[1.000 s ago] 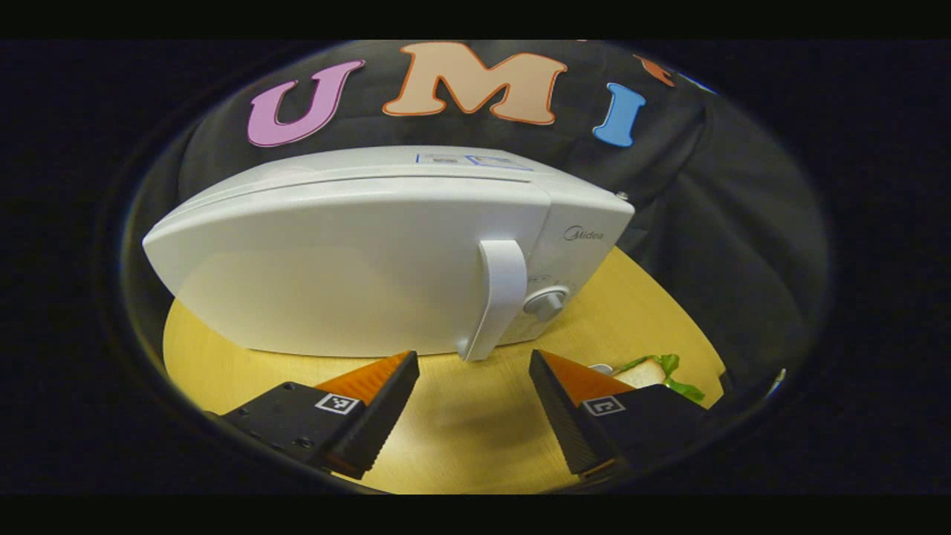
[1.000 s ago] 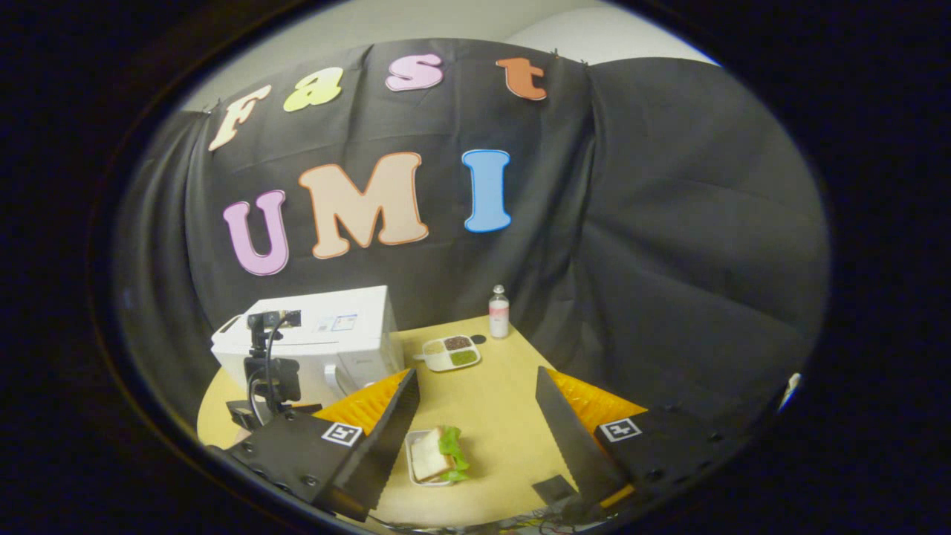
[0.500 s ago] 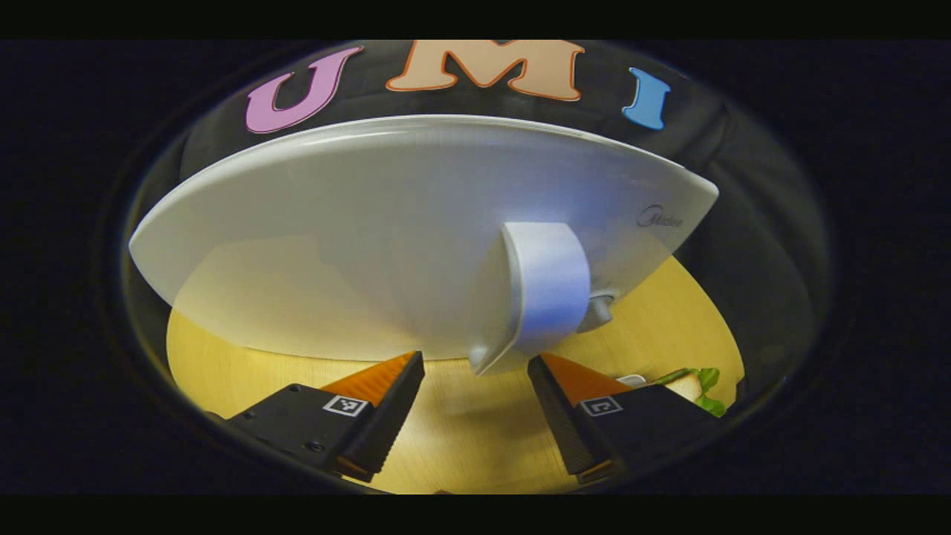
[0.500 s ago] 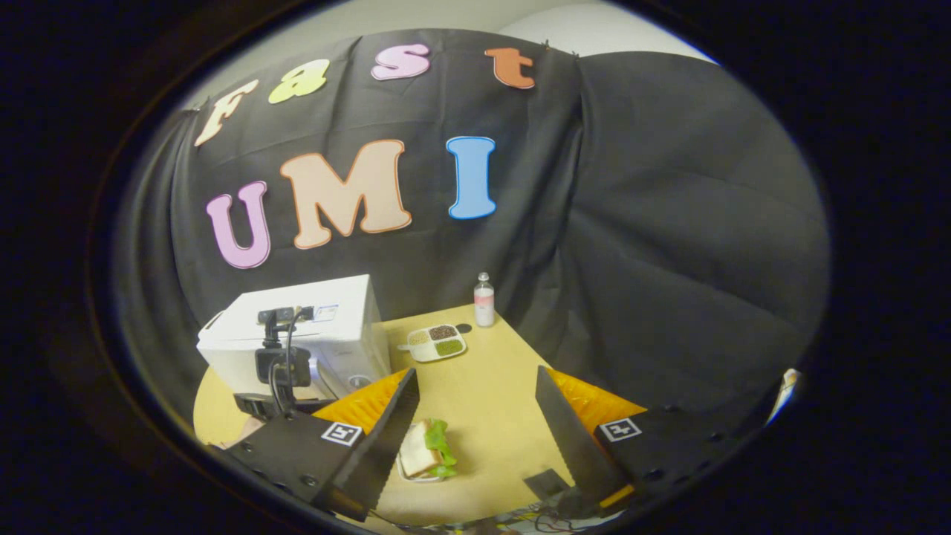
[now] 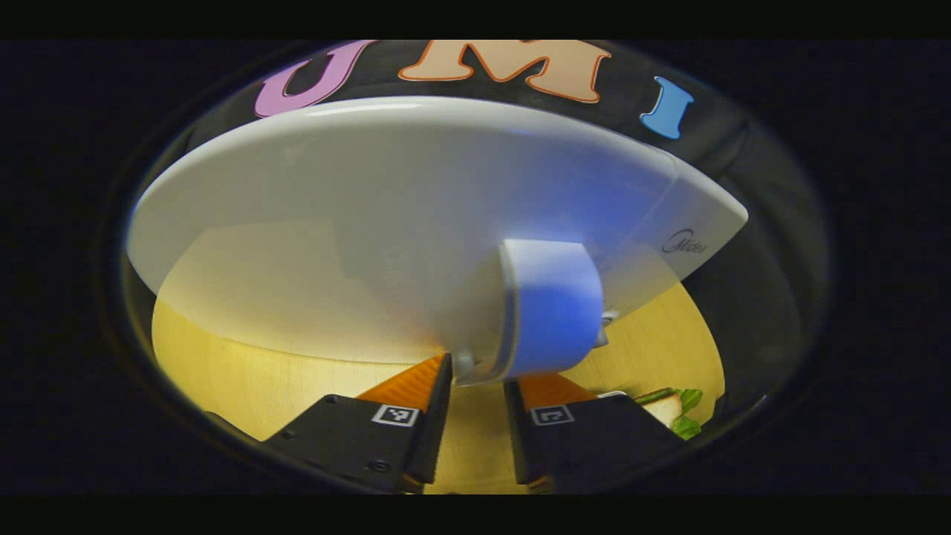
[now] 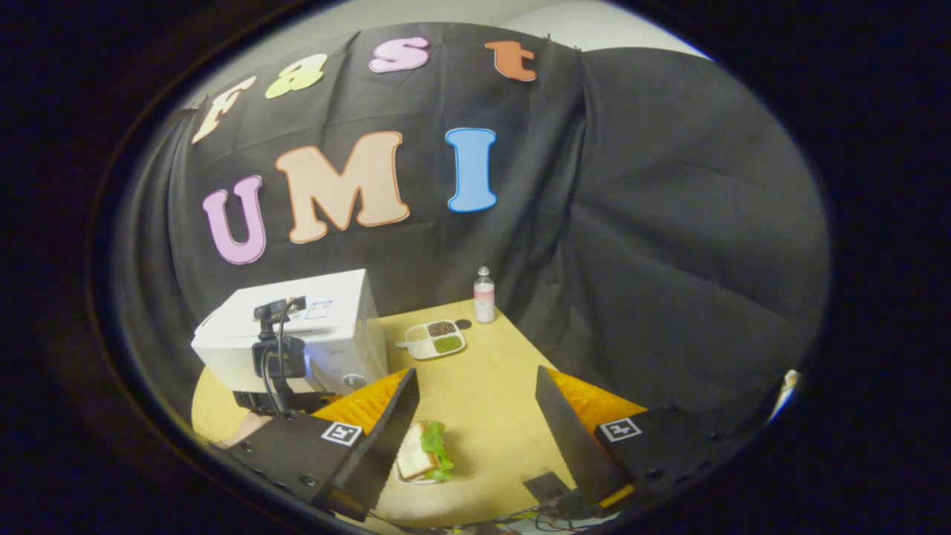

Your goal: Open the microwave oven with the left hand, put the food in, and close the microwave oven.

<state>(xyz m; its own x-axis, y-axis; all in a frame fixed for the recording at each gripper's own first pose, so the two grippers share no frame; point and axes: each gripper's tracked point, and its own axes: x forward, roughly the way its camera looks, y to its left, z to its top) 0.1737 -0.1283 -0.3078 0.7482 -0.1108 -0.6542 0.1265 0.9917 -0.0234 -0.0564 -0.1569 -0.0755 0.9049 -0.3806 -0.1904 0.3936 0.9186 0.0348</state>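
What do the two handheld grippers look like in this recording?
Each has a black body with two wedge-shaped fingers ribbed on their inner faces, and a small square black-and-white marker on each finger base. That goes for the left gripper and the right gripper. The left one's black camera unit with a dark cable shows in the right gripper view.

Warm overhead light, strong fisheye bowing, bluish cast on microwave handle, soft shadows

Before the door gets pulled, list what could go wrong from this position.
1. The left gripper has narrowed around only the bottom tip of the microwave handle; its fingers may slip off when pulling.
2. The sandwich lies on the table just in front of the microwave; the swinging door might hit it.
3. The right gripper hovers open above the sandwich, possibly in the door's path.
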